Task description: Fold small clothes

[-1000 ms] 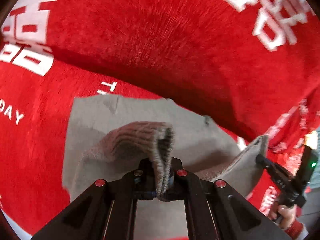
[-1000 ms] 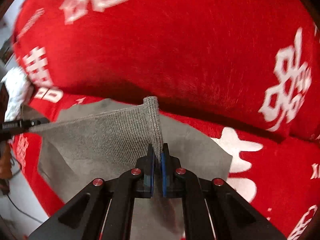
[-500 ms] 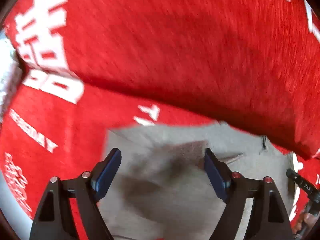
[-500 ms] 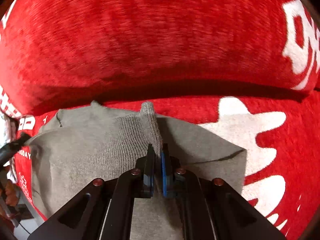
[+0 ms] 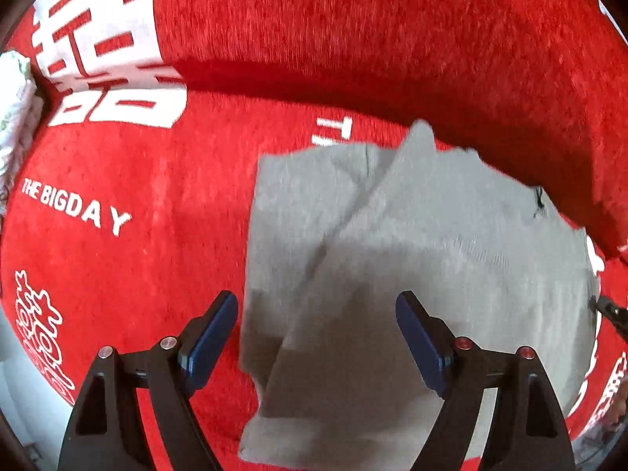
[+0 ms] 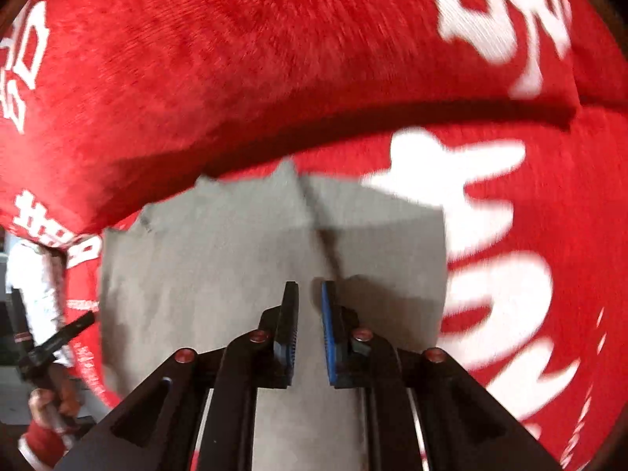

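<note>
A: Where's the grey garment [image 5: 412, 259]?

B: Flat on the red cover [image 5: 149, 212], near the crease below the back cushion [image 5: 373, 35]. Folded over on itself, with a diagonal edge running from the top point down towards the lower left.

A: And the left gripper [image 5: 316, 337]?

B: Spread wide, blue pads [image 5: 214, 339] far apart, nothing between them. Hanging above the lower half of the garment, a dark shadow on the cloth beneath.

A: The right gripper [image 6: 310, 327]?

B: Parted only narrowly, a slim gap between the pads [image 6: 327, 329], no cloth caught in it. Poised over the middle of the same garment [image 6: 243, 274], beside a dark fold line running up towards the cushion.

A: Anything else around?

B: White lettering [image 5: 76, 210] reading "THE BIGDAY" on the cover, left of the garment. A pale bundle [image 5: 13, 117] at the far left edge, too blurred to identify. Large white characters [image 6: 471, 204] on the cover to the right of the garment in the right view.
</note>
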{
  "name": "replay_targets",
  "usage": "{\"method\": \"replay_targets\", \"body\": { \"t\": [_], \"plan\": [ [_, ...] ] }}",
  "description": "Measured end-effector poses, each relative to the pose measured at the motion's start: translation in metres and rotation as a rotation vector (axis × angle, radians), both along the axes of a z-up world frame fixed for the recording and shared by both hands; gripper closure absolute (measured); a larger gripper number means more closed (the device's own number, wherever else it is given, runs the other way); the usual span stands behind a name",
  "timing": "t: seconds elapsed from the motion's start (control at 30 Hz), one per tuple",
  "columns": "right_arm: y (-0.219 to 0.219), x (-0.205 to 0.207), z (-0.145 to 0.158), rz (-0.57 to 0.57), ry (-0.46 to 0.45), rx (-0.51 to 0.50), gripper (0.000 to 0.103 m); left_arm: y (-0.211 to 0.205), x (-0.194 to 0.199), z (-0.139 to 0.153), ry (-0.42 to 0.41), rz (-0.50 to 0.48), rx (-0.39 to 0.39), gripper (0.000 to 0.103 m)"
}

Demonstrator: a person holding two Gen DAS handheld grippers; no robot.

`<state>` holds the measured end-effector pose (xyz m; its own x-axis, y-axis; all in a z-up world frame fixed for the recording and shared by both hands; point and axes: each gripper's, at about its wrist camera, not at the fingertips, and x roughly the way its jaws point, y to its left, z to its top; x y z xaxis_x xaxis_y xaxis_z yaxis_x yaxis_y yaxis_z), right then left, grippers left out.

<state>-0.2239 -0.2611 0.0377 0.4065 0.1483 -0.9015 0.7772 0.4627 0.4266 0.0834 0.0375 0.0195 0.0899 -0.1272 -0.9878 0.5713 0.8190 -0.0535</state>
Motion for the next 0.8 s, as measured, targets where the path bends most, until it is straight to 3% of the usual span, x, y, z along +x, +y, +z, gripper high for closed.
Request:
{"method": "replay_targets", "body": {
  "t": [0.1,0.13,0.27,0.3,0.4,0.5,0.53,0.57,0.6,0.67,0.8],
  "plan": [
    [0.037,-0.020,0.006,-0.021,-0.060,0.088,0.042,0.015,-0.008,-0.005,0.052,-0.021,-0.010,0.020],
    [0.050,-0.025,0.007,-0.024,-0.077,0.116,0.039,0.019,-0.011,-0.007,0.066,-0.027,-0.014,0.020],
    [0.108,-0.057,-0.008,-0.135,-0.072,0.271,0.039,0.040,-0.024,-0.013,0.149,-0.064,-0.036,0.022],
    [0.117,-0.070,-0.013,-0.207,-0.061,0.288,0.039,0.043,-0.025,-0.016,0.163,-0.071,-0.038,0.030],
    [0.125,-0.096,-0.026,-0.430,-0.069,0.292,0.039,0.051,-0.026,-0.023,0.212,-0.090,-0.052,0.033],
    [0.120,-0.111,-0.038,-0.619,-0.109,0.289,0.039,0.053,-0.024,-0.030,0.240,-0.118,-0.068,0.056],
    [0.117,-0.115,-0.039,-0.655,-0.126,0.293,0.042,0.056,-0.023,-0.031,0.236,-0.127,-0.070,0.072],
    [0.113,-0.114,-0.039,-0.675,-0.133,0.290,0.053,0.057,-0.022,-0.031,0.247,-0.139,-0.085,0.083],
    [0.109,-0.109,-0.036,-0.647,-0.105,0.273,0.091,0.059,-0.020,-0.032,0.266,-0.139,-0.103,0.088],
    [0.104,-0.107,-0.024,-0.574,-0.077,0.220,0.090,0.067,-0.014,-0.027,0.302,-0.126,-0.166,0.088],
    [0.104,-0.098,-0.003,-0.401,-0.002,0.093,0.090,0.086,-0.013,-0.012,0.291,-0.158,-0.228,0.096]
  ]
}}
